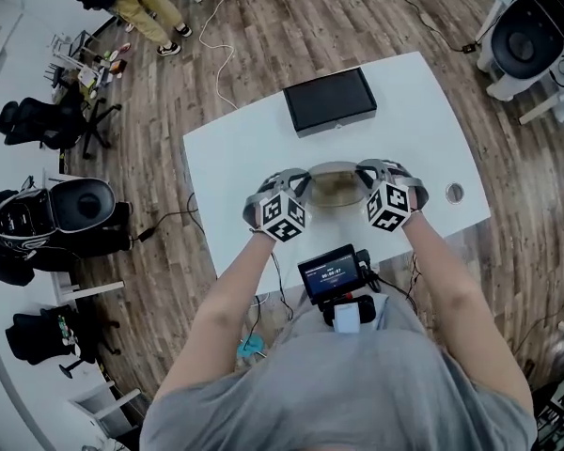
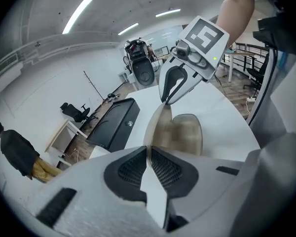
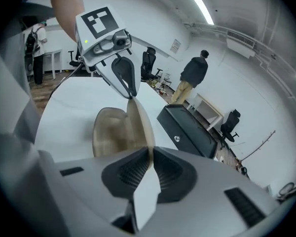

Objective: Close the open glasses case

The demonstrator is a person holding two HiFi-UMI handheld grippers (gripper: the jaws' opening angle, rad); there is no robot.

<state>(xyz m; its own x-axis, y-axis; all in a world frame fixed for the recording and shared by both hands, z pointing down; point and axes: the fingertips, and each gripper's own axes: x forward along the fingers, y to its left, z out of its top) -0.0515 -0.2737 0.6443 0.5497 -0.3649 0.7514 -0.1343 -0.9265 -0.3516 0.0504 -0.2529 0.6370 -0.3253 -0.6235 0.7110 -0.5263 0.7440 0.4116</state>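
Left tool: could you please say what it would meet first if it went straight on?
The left tool, shut on the glasses case lid, would probably meet the right tool at the lid's far end.

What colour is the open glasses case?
The glasses case is a dull tan-brown; it shows best in the left gripper view.

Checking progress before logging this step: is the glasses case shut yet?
Open. The glasses case has its lid standing raised off the base, one end pinched by the left tool, the other by the right tool.
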